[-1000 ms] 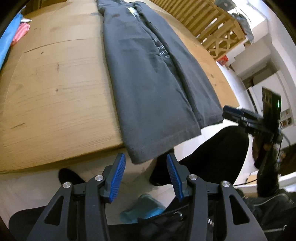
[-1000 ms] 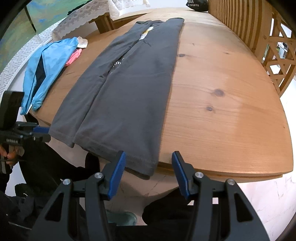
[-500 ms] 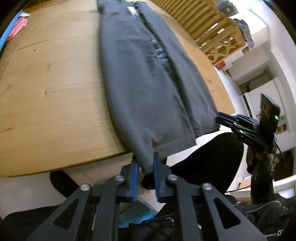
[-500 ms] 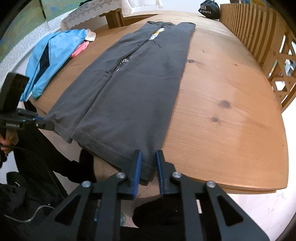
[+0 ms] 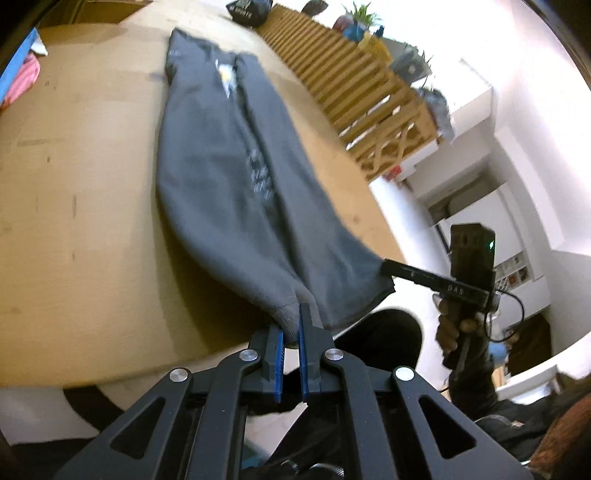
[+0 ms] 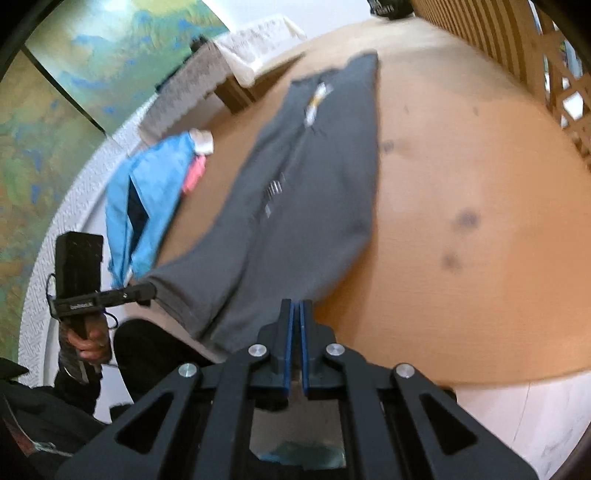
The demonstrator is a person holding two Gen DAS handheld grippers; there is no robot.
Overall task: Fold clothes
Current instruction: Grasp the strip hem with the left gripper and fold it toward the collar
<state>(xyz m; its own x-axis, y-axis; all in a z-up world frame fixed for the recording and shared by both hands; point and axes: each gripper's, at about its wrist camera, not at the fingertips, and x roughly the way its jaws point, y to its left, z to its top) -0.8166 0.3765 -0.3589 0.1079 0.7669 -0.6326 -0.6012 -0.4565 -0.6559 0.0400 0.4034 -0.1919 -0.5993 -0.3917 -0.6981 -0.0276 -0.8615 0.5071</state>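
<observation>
Tools both clamped on near hem corners of long dark-grey cotton garment (image 5: pixel 221 192): left tool (image 5: pixel 290 328), right tool (image 6: pixel 295 314); rest on wooden bench (image 5: pixel 74 221).

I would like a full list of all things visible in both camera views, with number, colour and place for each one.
Grey garment: one, dark grey, long on the table, near hem lifted.
Table: one, light wood, under the garment.
Blue jacket: one, blue, at the table's edge.
Pink cloth: one, pink, beside the jacket.
Slatted bench: one, wooden, along the table's far side.
Black bag: one, far end.
Left gripper: black with blue pads, shut on the hem.
Right gripper: same colours, shut on the other hem corner.
</observation>
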